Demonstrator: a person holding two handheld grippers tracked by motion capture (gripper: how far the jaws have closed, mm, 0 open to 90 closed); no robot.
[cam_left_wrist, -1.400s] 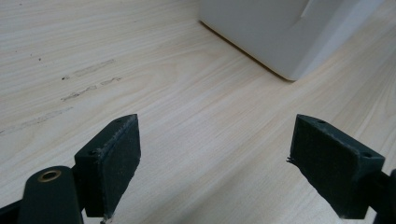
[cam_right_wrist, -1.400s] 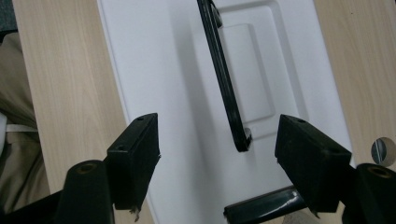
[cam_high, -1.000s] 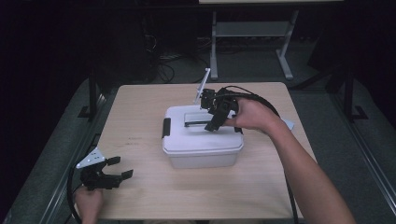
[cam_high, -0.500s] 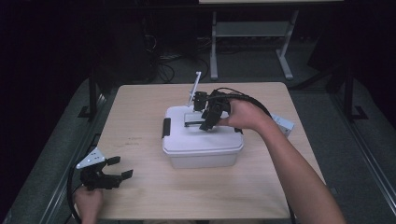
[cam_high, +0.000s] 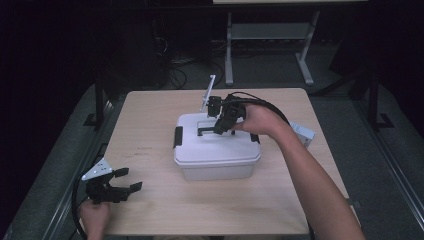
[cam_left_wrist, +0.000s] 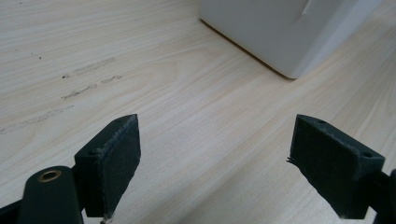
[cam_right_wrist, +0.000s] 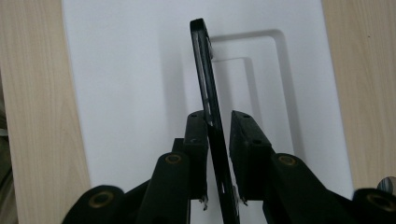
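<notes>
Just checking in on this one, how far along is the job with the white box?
Done: the right gripper is over the white box, its jaws just closing around the raised black handle. In hand: that grasp. Left: the box sits on the table, lid on; the left gripper rests open, apart.

One white lidded box (cam_high: 217, 150), one black handle (cam_high: 210, 131), two grippers (cam_high: 222, 125) (cam_high: 117, 189), one table (cam_high: 150, 115)

High overview, two close table-level views
</notes>
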